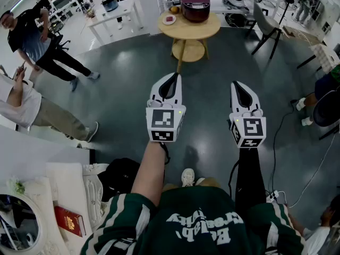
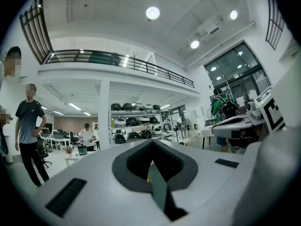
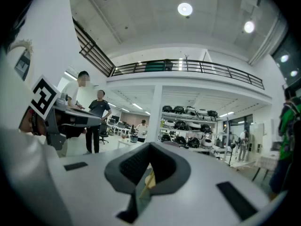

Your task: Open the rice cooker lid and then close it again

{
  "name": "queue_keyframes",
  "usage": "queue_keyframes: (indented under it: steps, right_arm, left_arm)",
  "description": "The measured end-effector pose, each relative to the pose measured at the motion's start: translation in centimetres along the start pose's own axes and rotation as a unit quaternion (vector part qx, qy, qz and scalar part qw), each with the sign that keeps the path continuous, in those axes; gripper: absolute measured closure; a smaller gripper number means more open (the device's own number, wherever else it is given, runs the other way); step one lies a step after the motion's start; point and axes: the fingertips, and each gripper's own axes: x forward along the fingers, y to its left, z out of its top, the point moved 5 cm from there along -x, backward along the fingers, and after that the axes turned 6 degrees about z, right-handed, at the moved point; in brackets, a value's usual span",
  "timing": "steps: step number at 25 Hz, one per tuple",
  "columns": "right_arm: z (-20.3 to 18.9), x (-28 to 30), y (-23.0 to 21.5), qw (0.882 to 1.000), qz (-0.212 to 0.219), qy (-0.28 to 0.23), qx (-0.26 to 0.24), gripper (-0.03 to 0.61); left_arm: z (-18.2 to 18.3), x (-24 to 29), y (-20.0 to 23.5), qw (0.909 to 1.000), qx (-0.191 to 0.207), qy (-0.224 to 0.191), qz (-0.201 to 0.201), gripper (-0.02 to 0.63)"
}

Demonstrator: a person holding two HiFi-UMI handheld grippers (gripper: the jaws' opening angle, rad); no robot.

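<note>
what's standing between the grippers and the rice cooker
Nothing visible. Only floor lies between the left gripper, the right gripper and the table that bears the rice cooker. Both grippers are well short of it.

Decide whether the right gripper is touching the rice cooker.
Apart. The head view shows bare floor between the right gripper and the rice cooker on the round table.

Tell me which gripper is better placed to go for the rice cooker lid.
Left, slightly. The left gripper and right gripper are both shut, empty and far from the rice cooker on the round table; it stands more nearly ahead of the left.
</note>
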Motion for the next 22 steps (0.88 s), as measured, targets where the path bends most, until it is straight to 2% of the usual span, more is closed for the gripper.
queue_keyframes:
  steps: [10, 15, 22]
  right_arm:
    - [0.1, -1.9, 2.4, 1.0, -0.011, 0.007, 0.013, 0.574]
    - [0.1, -2.4, 2.4, 0.999, -0.013, 0.0, 0.031, 0.574]
    - [-0.2, -0.8, 0.7, 1.0, -0.016, 0.001, 0.014, 0.574]
  left_arm:
    - [0.2, -3.4, -0.8, 0.9997, 0.012, 0.0, -0.022, 0.614]
    - [0.3, -3.4, -0.9, 0.9993, 0.015, -0.002, -0.033, 0.614]
    - [0.3, -0.5, -0.9, 0.9989, 0.017, -0.008, -0.043, 0.614]
